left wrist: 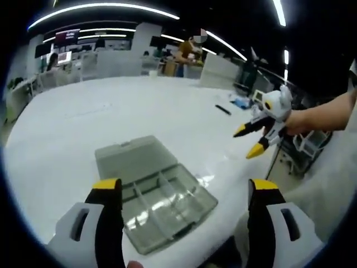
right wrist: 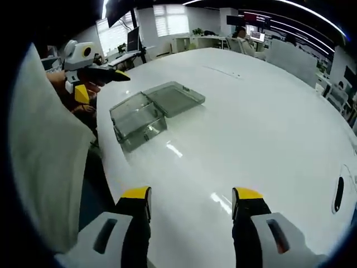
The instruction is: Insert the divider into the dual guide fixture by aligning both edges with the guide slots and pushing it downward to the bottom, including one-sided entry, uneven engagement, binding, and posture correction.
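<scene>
A clear plastic compartment box [left wrist: 159, 195] sits open on a white tabletop [left wrist: 111, 111], lid laid flat behind it, thin dividers standing inside. The left gripper [left wrist: 184, 195] hovers over it, fingers spread and empty. The right gripper [right wrist: 189, 201] hangs well apart, fingers open, holding nothing.

glossy white table [left wrist: 139, 106] throws back the ceiling lights. on it, a clear smoky plastic box [left wrist: 162, 204], smooth, lid [left wrist: 131, 156] frosted-looking beside it.
</scene>
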{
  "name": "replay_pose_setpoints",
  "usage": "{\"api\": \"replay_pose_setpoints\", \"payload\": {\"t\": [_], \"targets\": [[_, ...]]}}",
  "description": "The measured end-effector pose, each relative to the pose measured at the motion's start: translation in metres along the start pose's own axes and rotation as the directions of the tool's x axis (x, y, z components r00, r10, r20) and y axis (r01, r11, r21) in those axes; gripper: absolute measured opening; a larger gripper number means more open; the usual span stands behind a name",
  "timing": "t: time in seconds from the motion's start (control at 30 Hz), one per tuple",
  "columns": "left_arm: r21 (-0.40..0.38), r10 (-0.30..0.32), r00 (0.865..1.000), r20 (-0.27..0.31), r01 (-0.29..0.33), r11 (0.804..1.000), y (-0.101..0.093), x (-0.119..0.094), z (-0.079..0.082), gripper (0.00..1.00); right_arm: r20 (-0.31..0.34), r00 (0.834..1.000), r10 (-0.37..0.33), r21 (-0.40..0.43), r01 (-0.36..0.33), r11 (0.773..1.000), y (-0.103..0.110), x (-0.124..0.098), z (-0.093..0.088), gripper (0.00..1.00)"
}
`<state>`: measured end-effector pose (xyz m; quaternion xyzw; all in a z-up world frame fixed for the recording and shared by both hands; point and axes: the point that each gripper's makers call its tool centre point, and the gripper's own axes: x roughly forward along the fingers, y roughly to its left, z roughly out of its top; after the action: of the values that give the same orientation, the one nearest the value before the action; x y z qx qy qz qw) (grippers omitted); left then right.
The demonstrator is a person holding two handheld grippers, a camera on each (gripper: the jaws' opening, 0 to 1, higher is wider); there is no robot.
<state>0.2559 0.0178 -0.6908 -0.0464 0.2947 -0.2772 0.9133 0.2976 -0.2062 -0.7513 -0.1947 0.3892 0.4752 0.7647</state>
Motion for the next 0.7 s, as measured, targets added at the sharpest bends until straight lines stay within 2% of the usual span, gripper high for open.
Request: {"api": "replay_pose_setpoints", "payload": {"t": [0.2, 0.53, 0.7], "targets": [[0.004, 0.003, 1.0, -0.009, -0.003, 1.0, 0.0, 0.001, -0.001, 0.91, -0.013, 1.0, -0.002, 0.003, 0.002, 1.0, -0.01, 0.001, -0.008, 0.54], [-0.004, -0.001, 1.0, -0.014, 0.001, 1.0, -0.003, 0.004, -0.003, 0.91, -0.087, 0.996, 0.004, -0.079, -0.01, 0.997, -0.012, 0.001, -0.021, 0.53], [0.003, -0.007, 1.0, -0.021, 0.007, 1.0, -0.007, 0.006, -0.002, 0.9, -0.084, 0.996, 0.009, -0.085, -0.016, 0.996, -0.011, 0.002, -0.022, 0.53]]}}
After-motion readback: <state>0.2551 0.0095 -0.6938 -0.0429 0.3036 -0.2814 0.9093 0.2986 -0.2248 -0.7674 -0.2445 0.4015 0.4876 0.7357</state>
